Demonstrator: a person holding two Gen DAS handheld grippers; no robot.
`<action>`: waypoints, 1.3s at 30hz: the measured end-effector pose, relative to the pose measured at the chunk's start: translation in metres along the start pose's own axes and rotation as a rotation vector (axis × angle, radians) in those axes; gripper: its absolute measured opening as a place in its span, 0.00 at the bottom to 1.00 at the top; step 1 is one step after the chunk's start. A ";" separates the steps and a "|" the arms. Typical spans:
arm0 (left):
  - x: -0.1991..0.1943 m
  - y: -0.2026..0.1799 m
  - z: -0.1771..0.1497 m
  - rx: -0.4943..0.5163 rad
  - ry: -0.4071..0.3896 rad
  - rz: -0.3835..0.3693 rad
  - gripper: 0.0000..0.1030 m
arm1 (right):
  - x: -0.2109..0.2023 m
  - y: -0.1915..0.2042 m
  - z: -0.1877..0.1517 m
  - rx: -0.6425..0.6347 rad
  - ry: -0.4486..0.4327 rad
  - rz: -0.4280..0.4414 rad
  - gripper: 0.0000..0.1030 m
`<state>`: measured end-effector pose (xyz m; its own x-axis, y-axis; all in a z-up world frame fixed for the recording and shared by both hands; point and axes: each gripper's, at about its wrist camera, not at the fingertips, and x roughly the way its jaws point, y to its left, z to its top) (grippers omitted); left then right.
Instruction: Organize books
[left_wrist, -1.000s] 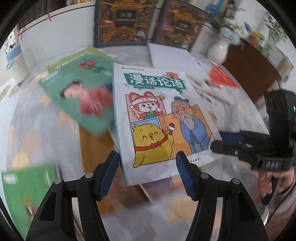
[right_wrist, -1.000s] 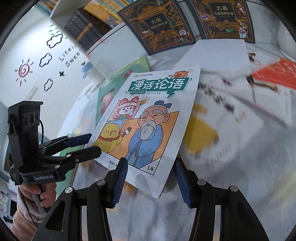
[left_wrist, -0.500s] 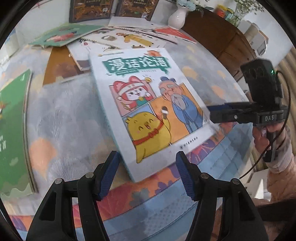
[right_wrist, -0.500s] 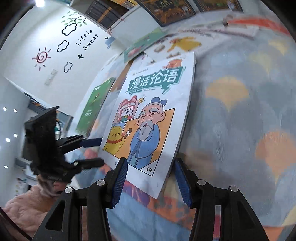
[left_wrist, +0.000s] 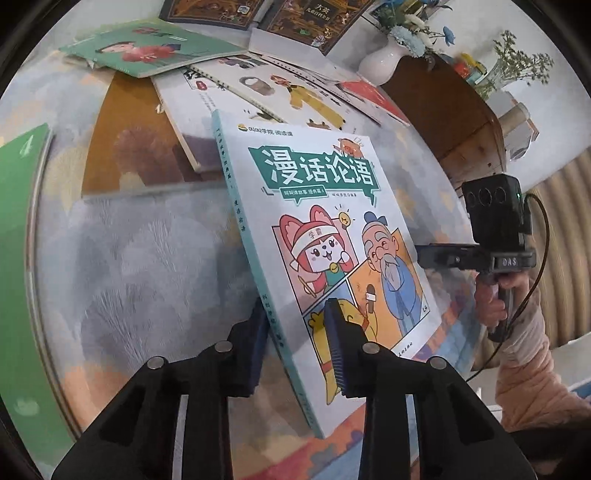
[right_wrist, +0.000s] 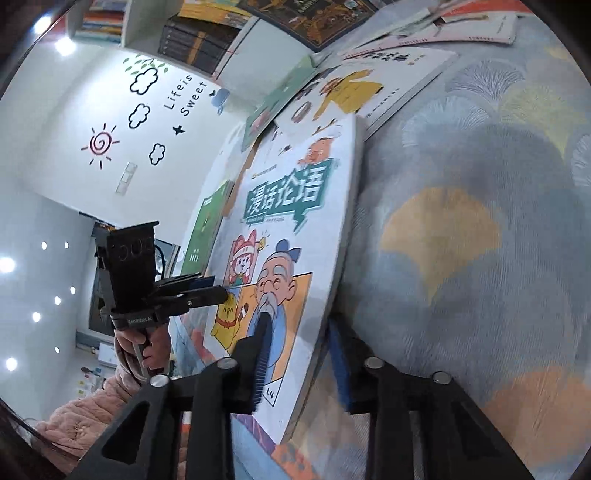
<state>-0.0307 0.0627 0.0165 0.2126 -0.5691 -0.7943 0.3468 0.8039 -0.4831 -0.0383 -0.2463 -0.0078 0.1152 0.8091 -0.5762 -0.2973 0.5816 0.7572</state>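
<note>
In the left wrist view, the left tongs (left_wrist: 299, 343) are closed on the lower spine corner of the comic book (left_wrist: 325, 236), one pad under the back cover and one (left_wrist: 338, 350) pressed on the front, and the book stands tilted up off the patterned cloth of the desk (left_wrist: 147, 258). The right tongs (left_wrist: 439, 256) reach in from the side and meet the book's open edge, apparently pinching it. Behind lie a loose heap of other books: a green one (left_wrist: 147, 48), an open picture book (left_wrist: 280, 92) and two dark hardbacks (left_wrist: 295, 18) near a white vase (left_wrist: 384, 59). In the right wrist view, the right tongs (right_wrist: 301, 354) straddle the book's (right_wrist: 288, 229) lower corner with the cover between the pads, holding it, while the left tongs (right_wrist: 207, 291) grip the opposite side. It looks like a thin, glossy paperback: light, but likely to bend and sag if held by one corner, and the smooth cover could slide in the pads. The firmest hold is probably near the spine, where the pages are bound, with the second grip on the open edge only steadying it so the pages do not fan apart.
</note>
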 end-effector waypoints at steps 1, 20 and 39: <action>0.000 0.001 0.002 -0.006 0.004 0.003 0.29 | -0.002 -0.003 0.001 0.004 0.001 -0.001 0.17; 0.002 0.000 0.014 0.044 -0.047 0.058 0.30 | -0.002 0.004 0.001 -0.050 -0.006 -0.028 0.15; -0.003 0.002 0.000 -0.021 -0.150 0.067 0.30 | -0.002 0.021 -0.019 -0.163 -0.155 -0.116 0.16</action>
<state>-0.0308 0.0661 0.0180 0.3694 -0.5327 -0.7615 0.3088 0.8432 -0.4401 -0.0625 -0.2369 0.0036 0.2974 0.7481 -0.5932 -0.4211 0.6604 0.6217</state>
